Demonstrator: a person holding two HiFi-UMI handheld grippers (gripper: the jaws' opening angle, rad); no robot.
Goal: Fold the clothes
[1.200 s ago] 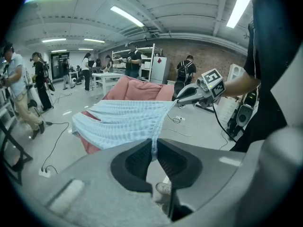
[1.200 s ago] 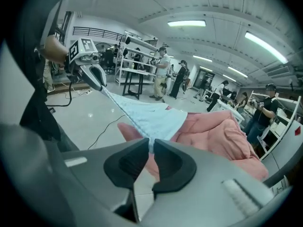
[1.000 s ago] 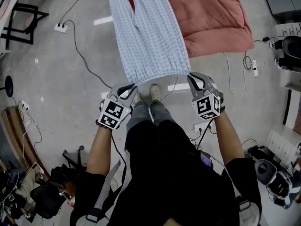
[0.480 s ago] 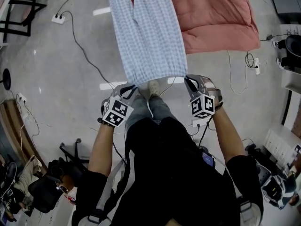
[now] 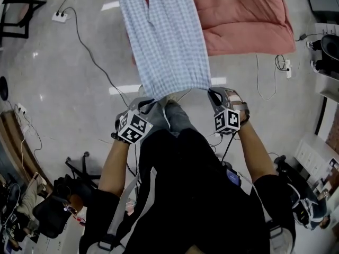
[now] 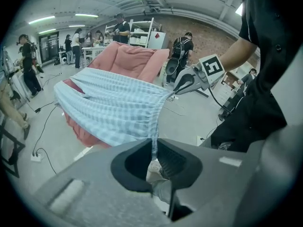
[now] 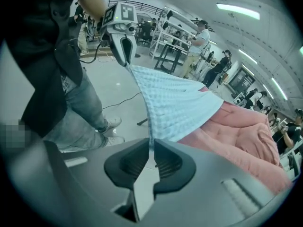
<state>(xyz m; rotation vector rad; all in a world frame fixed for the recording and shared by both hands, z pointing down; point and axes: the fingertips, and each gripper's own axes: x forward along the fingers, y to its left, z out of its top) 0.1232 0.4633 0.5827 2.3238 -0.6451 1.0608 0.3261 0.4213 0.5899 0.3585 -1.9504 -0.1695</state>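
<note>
We judge the folding barely begun: the trousers (image 5: 169, 41) are stretched out at full length, and we see no fold in them. Our left gripper (image 5: 147, 102) is pinched tight on one corner of the waistband, and our right gripper (image 5: 213, 92) is pinched tight on the other corner. The waistband runs taut between the two grippers, held up off the floor just ahead of the jaws. From there the legs stretch away in front of both grippers and lie on the quilt (image 5: 249, 20), which spreads beyond the grippers and off to the right one's side. Every fold is left to do, we think: legs together, then the length doubled over.

We count one pair of trousers with two legs, one quilt and two grippers. We see no other clothes.
</note>
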